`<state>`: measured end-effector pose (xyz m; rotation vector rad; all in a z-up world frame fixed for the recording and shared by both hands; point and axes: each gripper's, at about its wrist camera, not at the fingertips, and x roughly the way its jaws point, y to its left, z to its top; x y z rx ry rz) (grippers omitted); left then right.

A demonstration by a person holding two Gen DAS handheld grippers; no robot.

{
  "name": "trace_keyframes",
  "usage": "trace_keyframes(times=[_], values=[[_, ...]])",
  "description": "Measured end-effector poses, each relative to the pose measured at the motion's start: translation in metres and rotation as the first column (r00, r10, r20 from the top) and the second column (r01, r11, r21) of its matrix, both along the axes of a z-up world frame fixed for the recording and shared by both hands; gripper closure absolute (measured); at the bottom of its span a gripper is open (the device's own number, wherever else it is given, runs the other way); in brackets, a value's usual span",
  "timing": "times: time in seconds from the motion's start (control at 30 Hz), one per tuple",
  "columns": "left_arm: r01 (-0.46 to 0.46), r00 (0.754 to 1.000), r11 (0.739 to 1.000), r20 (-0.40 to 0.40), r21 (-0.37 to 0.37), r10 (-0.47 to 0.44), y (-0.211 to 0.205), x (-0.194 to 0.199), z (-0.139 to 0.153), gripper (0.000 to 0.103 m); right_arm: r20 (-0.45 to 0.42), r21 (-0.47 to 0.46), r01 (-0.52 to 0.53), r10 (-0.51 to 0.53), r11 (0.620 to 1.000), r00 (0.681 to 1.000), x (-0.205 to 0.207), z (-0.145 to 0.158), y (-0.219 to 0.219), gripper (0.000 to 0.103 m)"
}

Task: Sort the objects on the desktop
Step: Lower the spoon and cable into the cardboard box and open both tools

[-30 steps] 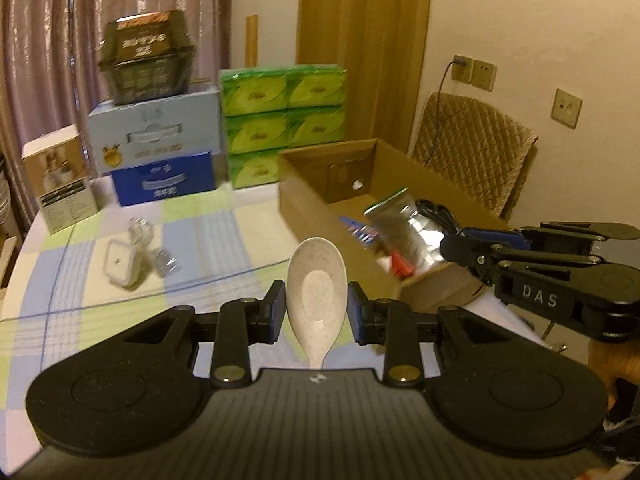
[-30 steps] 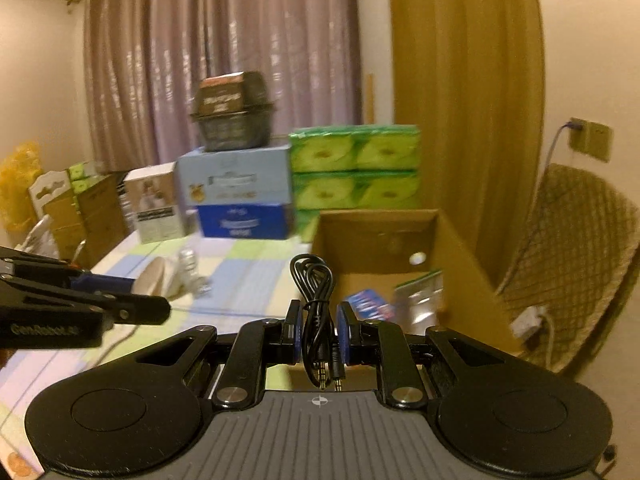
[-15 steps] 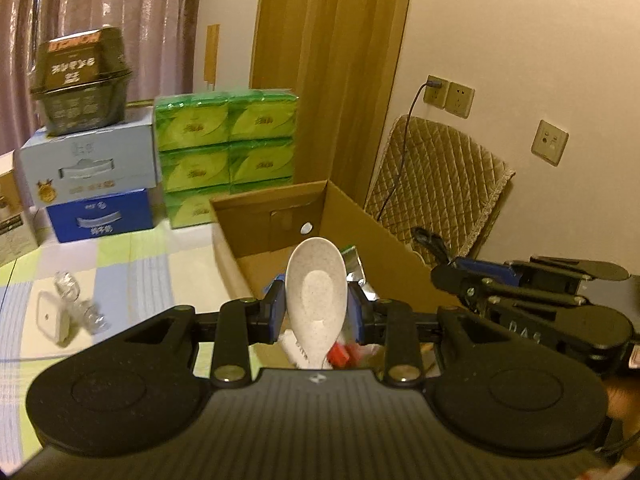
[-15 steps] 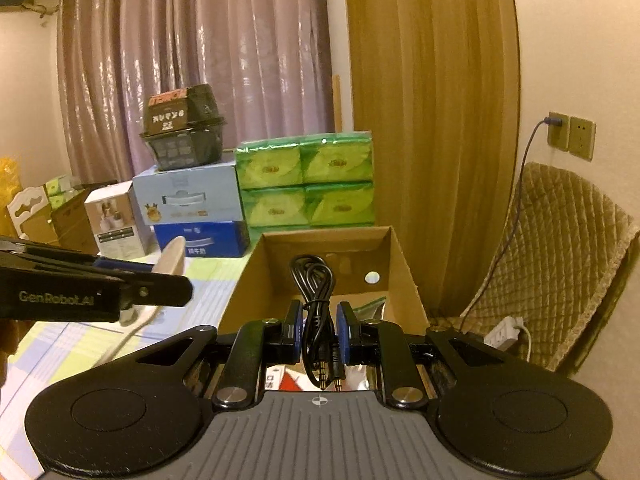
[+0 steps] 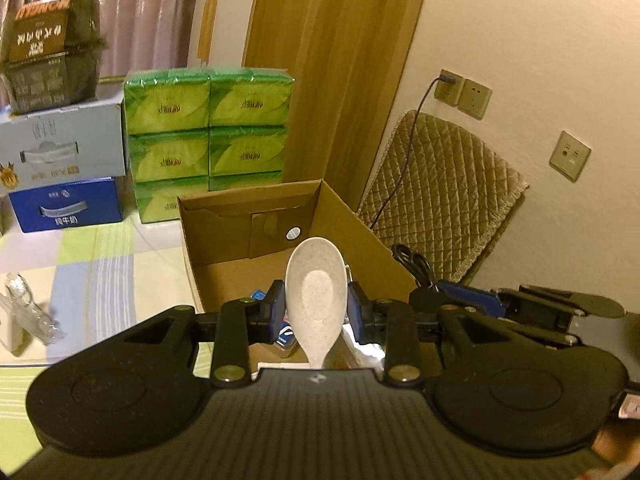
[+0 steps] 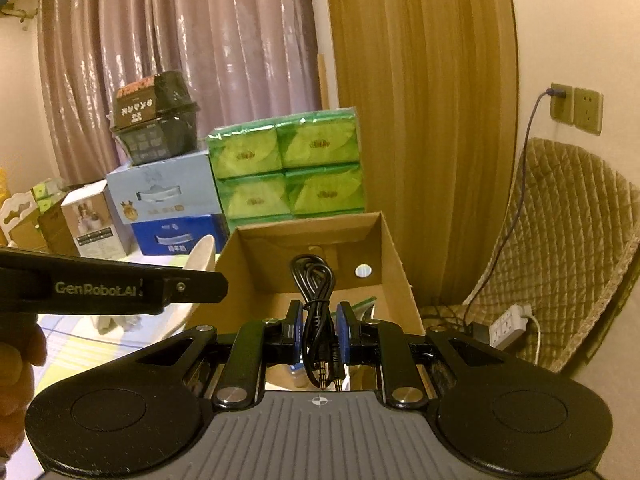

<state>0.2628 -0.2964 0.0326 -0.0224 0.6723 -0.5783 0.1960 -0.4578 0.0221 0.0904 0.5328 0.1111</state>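
My left gripper is shut on a speckled white spoon, bowl forward, held over the near part of an open cardboard box. My right gripper is shut on a coiled black audio cable, its plugs hanging back toward the camera, above the same box. In the left wrist view the right gripper hangs at the box's right wall with the cable sticking out. In the right wrist view the left gripper reaches in from the left, with the spoon peeping above it. A silver foil pouch and a blue packet lie inside the box.
Green tissue packs and blue-and-grey cartons with a dark container on top stand behind the box. A clear plastic item lies on the checked tablecloth at left. A quilted chair and a power strip are on the right.
Both grippers have travelled right across the table until they hang over the cardboard box, still carrying the spoon and the cable. The small items on the cloth have slid off to the left edge.
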Motion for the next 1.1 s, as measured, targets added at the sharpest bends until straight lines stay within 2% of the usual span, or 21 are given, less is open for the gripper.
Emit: trace_keyframes(times=[0.27,0.63,0.8,0.83,0.93,1.1], values=[[-0.013,0.998,0.998,-0.054,-0.060,0.010,-0.005,0.025,-0.020,0.076,-0.030,0.009,0.004,-0.004,1.000,1.000,0.017,-0.017,-0.002,0.088],[-0.073,0.997,0.997,-0.039,-0.020,0.072,0.029,0.022,-0.030,0.076,-0.046,0.048,-0.010,0.012,0.999,0.999,0.023,-0.025,0.008,0.088],[-0.095,0.995,0.995,-0.037,-0.023,0.094,0.044,0.015,-0.028,0.071,-0.035,0.083,-0.023,0.026,0.996,0.999,0.027,-0.021,0.011,0.088],[-0.096,0.995,0.995,-0.037,-0.022,0.095,0.046,0.014,-0.028,0.071,-0.036,0.083,-0.028,0.031,0.996,0.999,0.027,-0.020,0.013,0.085],[-0.100,0.995,0.995,-0.033,-0.016,0.099,0.051,0.010,-0.028,0.070,-0.036,0.078,-0.029,0.032,0.997,0.999,0.025,-0.018,0.017,0.059],[-0.110,0.993,0.994,-0.034,-0.007,0.110,0.061,0.003,-0.029,0.068,-0.039,0.076,-0.034,0.037,0.997,0.999,0.017,-0.015,0.022,0.054]])
